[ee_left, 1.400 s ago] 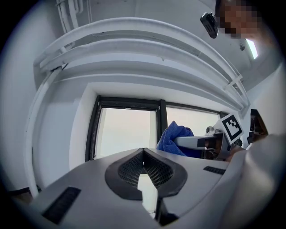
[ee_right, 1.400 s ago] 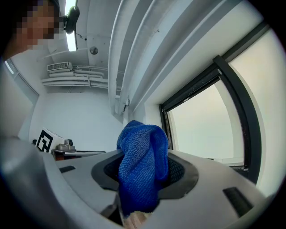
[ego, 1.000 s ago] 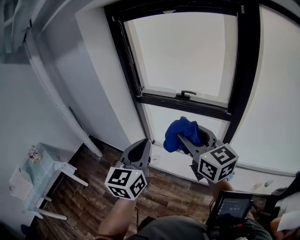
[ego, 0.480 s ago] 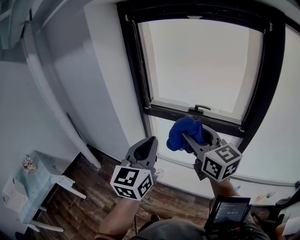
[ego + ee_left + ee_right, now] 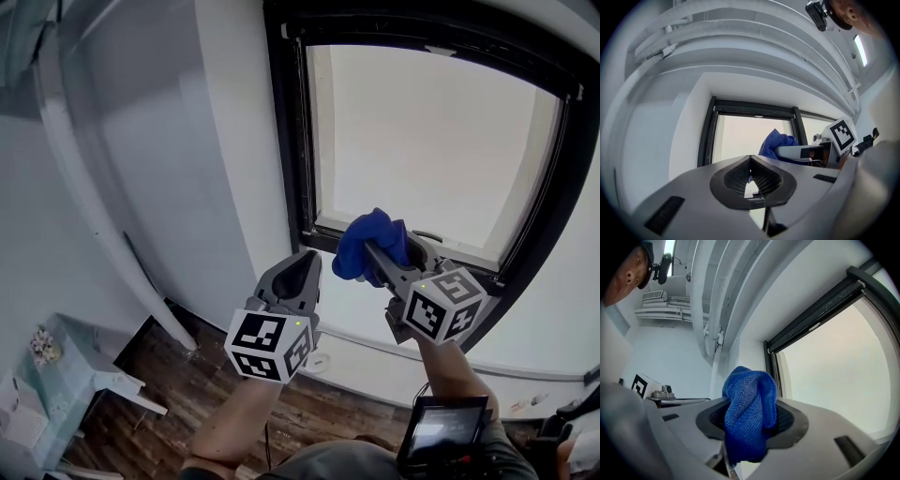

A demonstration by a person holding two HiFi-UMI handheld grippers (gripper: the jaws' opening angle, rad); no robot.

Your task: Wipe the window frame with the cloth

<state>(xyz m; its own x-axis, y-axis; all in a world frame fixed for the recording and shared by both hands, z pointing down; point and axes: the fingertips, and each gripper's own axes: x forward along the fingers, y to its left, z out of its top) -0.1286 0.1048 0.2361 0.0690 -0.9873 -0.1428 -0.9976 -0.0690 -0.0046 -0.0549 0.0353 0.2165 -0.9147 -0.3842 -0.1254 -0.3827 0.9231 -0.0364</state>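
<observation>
A blue cloth [image 5: 368, 242] is bunched between the jaws of my right gripper [image 5: 380, 255], which is shut on it. In the right gripper view the cloth [image 5: 749, 408] fills the gap between the pads and sticks out past the tips. It hangs in front of the lower left corner of the black window frame [image 5: 289, 141], near the window handle [image 5: 427, 234]; contact with the frame cannot be told. My left gripper [image 5: 302, 269] is held lower and to the left, its jaws shut with nothing in them. From the left gripper view the cloth [image 5: 776, 143] shows to the right.
A white wall [image 5: 225, 141] runs left of the window. Below lie a wooden floor [image 5: 187, 375] and a small pale table [image 5: 56, 366] at the lower left. A screen device [image 5: 436, 431] hangs at the person's waist. White ceiling beams [image 5: 740, 47] curve overhead.
Both grippers have come up and nearer to the window, and the view has swung toward its left side. The cloth stays gripped in the right gripper.
</observation>
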